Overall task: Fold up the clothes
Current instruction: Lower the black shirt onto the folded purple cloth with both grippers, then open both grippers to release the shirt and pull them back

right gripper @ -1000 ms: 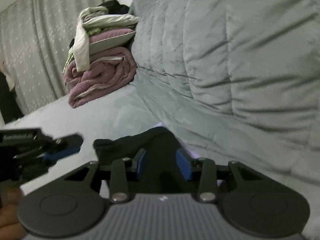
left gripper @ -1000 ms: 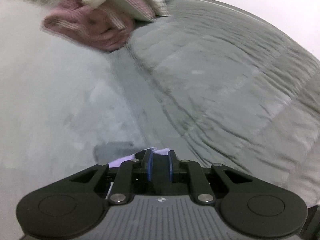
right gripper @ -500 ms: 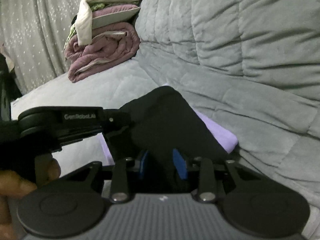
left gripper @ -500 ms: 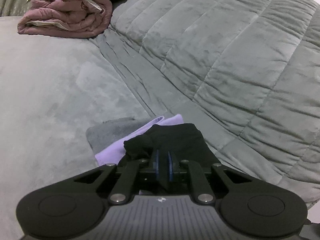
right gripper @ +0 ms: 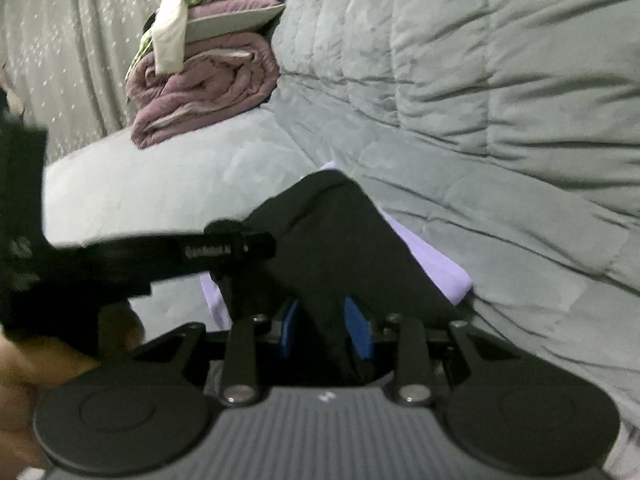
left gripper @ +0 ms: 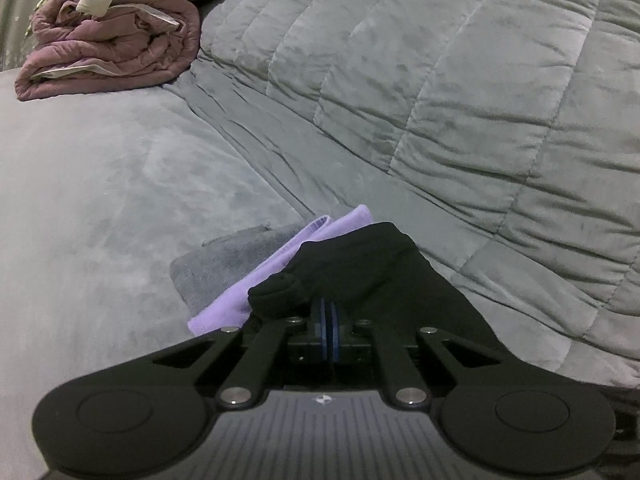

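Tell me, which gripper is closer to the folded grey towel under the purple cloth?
Left. The left gripper, shut on the black garment, sits just right of the folded grey towel. The right gripper works farther right; its view hides the towel.

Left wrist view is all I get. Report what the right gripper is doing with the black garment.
Observer: The right gripper has its fingers apart, with the black garment filling the gap; whether they pinch it, I cannot tell.
Operator: Say where the left gripper meets it.
Observer: The left gripper comes in sideways at the garment's left edge.
Operator: Check the purple cloth's far side.
Observer: The purple cloth sticks out from under the garment toward the quilted backrest.
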`<state>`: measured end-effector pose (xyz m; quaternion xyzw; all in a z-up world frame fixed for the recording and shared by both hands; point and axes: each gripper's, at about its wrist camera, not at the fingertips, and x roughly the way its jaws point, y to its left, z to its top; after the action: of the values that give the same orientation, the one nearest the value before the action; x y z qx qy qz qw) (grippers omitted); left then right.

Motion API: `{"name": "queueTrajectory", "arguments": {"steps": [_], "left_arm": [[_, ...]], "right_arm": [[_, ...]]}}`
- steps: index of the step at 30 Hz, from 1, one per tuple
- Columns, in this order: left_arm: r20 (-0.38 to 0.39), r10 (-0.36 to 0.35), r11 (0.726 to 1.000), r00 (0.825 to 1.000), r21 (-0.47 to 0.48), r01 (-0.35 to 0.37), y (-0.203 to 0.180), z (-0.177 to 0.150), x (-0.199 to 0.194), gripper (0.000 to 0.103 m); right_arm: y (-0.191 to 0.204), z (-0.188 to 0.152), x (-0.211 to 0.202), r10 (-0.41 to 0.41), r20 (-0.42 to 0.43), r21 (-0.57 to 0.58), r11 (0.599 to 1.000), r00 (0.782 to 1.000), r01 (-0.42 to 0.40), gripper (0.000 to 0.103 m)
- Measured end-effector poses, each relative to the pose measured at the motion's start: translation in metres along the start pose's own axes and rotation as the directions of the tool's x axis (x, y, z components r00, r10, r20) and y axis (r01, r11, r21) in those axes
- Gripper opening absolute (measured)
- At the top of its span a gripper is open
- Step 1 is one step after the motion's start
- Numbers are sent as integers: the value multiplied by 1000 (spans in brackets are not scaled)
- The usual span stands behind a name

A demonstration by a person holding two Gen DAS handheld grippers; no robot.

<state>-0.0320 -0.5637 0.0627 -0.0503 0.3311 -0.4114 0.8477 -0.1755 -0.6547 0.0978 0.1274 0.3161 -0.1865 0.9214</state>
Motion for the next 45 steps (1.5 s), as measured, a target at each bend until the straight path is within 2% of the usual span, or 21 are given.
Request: {"name": "queueTrajectory", "arguments": {"steps": [4, 9, 18, 22, 25, 30, 37, 41, 45], "left_arm": [[8, 18, 999, 1000, 34, -18, -6, -3, 1, 7], [-3, 30, 998, 1000, 50, -30, -9, -3, 1, 7], [-1, 80, 987, 997, 141, -79, -21, -4, 0, 7], [-8, 73, 991, 997, 112, -71, -18, 5, -8, 7], [3, 76, 994, 997, 77, -76, -15, 9, -23, 7], [1, 136, 986, 991, 93, -135, -10, 5, -49, 7], [-17, 150, 985, 989, 90, -148, 12, -9, -102, 7], [-21, 164, 981, 986, 111, -160, 19, -17, -136, 7], [-31, 185, 975, 982, 129, -180, 23, -23, -161, 7]], "right_arm": [[4, 0, -10, -10, -16, -21, 1000, 1000, 10, 28], [8, -6, 1, -40, -63, -54, 998, 997, 36, 27], [13, -4, -4, -72, -54, -59, 996, 996, 68, 27], [15, -2, -18, -79, -39, -52, 996, 996, 77, 27], [16, -1, -28, -92, -30, -51, 995, 995, 90, 28], [23, 1, -46, -98, -12, -56, 994, 995, 98, 29], [32, 0, -67, -104, 7, -41, 994, 995, 105, 30], [46, -14, -83, -129, 30, -4, 992, 991, 129, 34], [62, -40, -97, -163, 40, 52, 986, 986, 161, 35]]}}
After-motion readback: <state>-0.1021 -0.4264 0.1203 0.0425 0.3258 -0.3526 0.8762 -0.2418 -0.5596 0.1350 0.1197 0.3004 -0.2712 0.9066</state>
